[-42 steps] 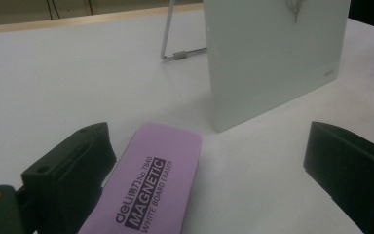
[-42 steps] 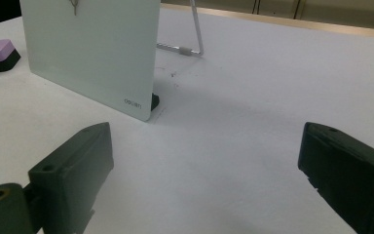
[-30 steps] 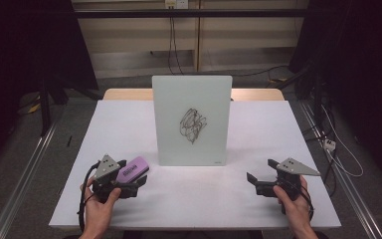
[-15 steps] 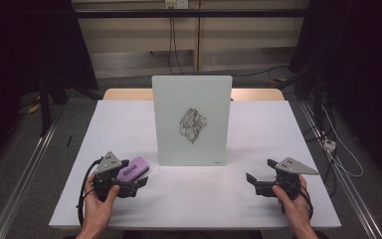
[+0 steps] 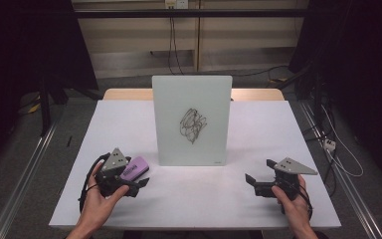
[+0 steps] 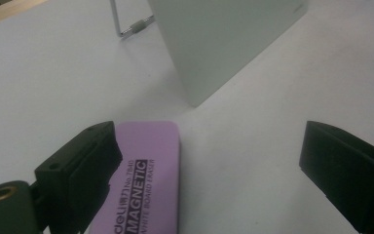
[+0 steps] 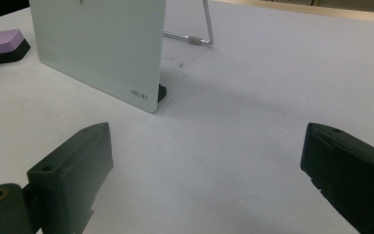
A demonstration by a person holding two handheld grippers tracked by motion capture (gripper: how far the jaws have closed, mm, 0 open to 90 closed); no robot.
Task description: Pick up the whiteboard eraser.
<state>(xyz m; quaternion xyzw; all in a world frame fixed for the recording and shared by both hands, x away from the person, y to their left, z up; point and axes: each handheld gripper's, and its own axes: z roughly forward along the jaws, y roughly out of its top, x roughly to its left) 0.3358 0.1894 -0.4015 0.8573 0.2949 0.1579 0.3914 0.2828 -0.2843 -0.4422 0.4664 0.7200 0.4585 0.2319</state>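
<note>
Eraser: the purple magnetic eraser (image 6: 143,180) lay flat on the white table (image 5: 258,209), left of the standing whiteboard (image 5: 191,124), and I saw it between my left gripper's (image 5: 132,185) wide-apart jaws, tight against one and well off the other.
Risk, grip: I judged that closing off-centre could shove or twist the eraser out.
Risk, board: the board stood propped on a thin wire stand (image 7: 202,34); a hard wipe at the scribble (image 5: 193,124) might have tipped it.
Right gripper (image 5: 259,185): jaws apart, empty, resting near the board's right corner.
</note>
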